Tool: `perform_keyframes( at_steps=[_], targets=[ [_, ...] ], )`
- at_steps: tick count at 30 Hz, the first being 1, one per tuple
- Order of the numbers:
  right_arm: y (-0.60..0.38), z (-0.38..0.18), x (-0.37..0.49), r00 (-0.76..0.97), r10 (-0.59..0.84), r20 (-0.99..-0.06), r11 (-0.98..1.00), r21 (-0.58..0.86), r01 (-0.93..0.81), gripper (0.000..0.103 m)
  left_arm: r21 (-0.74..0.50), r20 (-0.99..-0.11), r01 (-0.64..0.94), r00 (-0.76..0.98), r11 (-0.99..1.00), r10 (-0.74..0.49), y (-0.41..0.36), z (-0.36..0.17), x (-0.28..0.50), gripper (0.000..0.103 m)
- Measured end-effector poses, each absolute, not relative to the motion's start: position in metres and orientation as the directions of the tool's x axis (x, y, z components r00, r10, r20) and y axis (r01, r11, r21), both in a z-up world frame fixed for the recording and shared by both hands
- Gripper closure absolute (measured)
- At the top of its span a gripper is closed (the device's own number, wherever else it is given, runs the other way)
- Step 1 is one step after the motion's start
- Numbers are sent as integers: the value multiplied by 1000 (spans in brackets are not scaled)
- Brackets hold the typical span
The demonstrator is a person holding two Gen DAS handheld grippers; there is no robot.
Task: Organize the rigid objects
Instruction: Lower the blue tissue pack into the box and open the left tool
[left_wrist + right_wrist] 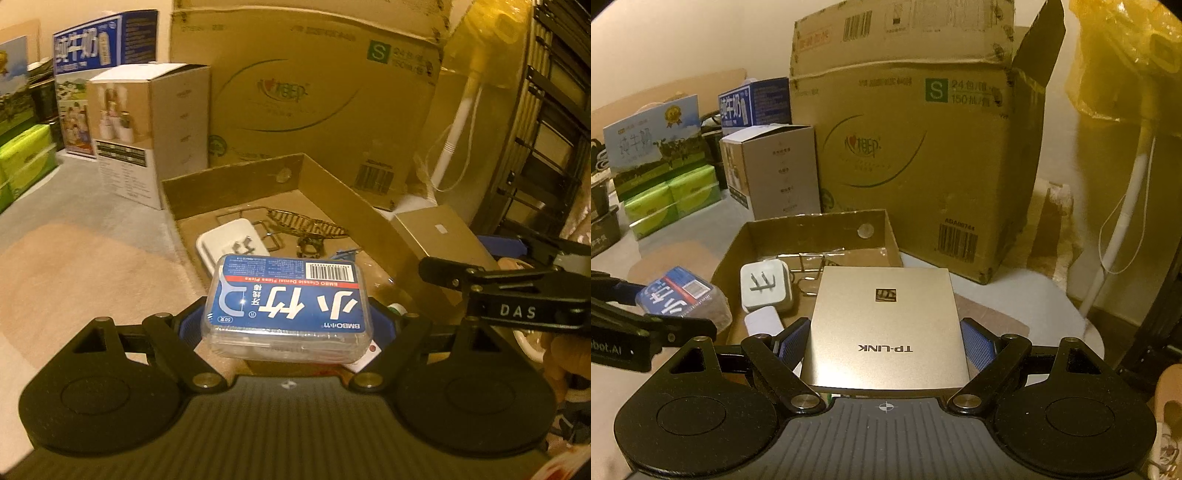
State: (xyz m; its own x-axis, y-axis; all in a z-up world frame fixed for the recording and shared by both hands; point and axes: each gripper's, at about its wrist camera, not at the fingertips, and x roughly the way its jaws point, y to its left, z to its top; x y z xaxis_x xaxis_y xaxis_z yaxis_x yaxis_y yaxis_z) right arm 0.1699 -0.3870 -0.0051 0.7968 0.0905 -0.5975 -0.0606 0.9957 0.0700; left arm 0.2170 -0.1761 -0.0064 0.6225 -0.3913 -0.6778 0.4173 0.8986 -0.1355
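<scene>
My left gripper (pixel 286 323) is shut on a clear floss-pick box with a blue label (pixel 288 306), which hangs over the near edge of a shallow cardboard tray (pixel 236 170). My right gripper (pixel 886 345) is shut on a flat gold TP-LINK box (pixel 886 332), its blue pads (pixel 792 343) pressing on the box's two sides. That gold box (pixel 443 236) shows at the right of the left wrist view. The floss-pick box (pixel 679 295) shows at the left of the right wrist view. In the tray (pixel 812 221) lie a white plug adapter (pixel 766 284) and wire pieces (pixel 812 269).
A metal dinosaur model (pixel 306 225) also lies in the tray. Behind the tray stand a large cardboard box (pixel 916 147) and a smaller white-grey carton (pixel 775 170). Green tissue packs (pixel 672 199) and milk cartons sit at the left. A white fan pole (pixel 1119 236) rises at the right.
</scene>
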Motion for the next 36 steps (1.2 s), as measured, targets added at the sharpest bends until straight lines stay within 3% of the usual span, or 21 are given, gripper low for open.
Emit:
perform_keyframes(
  at_steps=[9,12,36],
  targets=[
    [-391,-10,176,791,91,-604,995,82,-52,18,-120,-705,443,592,888,-390,-186,-21,225,18],
    [-393,-10,177,791,90,-605,995,82,-50,18,-99,-700,448,603,888,-382,-187,-19,224,11],
    [-376,-1,181,789,135,-599,990,110,-86,18,-117,-680,364,649,924,-341,-151,-1,206,12]
  ],
)
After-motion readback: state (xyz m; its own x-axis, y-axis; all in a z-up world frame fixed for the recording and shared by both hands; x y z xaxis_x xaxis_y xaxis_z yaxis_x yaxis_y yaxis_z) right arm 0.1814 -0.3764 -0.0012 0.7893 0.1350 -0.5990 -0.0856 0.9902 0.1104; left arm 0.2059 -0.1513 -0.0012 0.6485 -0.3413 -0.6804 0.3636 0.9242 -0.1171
